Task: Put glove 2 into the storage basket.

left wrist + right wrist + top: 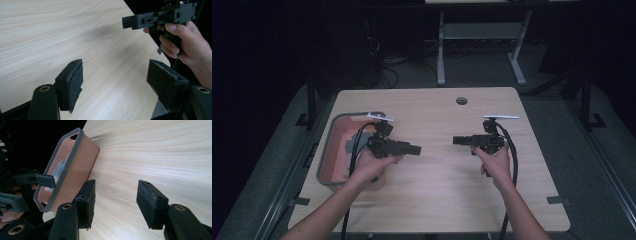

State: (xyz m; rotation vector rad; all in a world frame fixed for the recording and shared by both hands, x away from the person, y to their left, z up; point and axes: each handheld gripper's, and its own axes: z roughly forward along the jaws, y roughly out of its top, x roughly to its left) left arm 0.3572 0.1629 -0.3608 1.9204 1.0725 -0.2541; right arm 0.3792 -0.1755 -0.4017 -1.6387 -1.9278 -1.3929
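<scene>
Two grippers hang above the counter (437,185), tips turned toward each other across its middle with bare wood between them. We see the left gripper (115,77) with its jaws standing wide and nothing between the pads, only pale wood grain beneath. The right gripper (113,202) is likewise spread, its pads gripping nothing, the counter showing through the gap.

In the high view the left gripper (414,149) sits in the left hand (374,167), which hovers over the right edge of a pinkish bin (332,150) with a grey rim. That bin stands on the counter at its left edge, just beside the left hand. Something grey lies inside it; we cannot tell what it is. The right gripper (458,140) is held by the right hand (496,162), well apart from the bin.

Nothing stands between the two grippers. A round hole (461,100) marks the counter near its far edge. Beyond the counter, on the dark floor, stand the white legs of another desk (482,37).
</scene>
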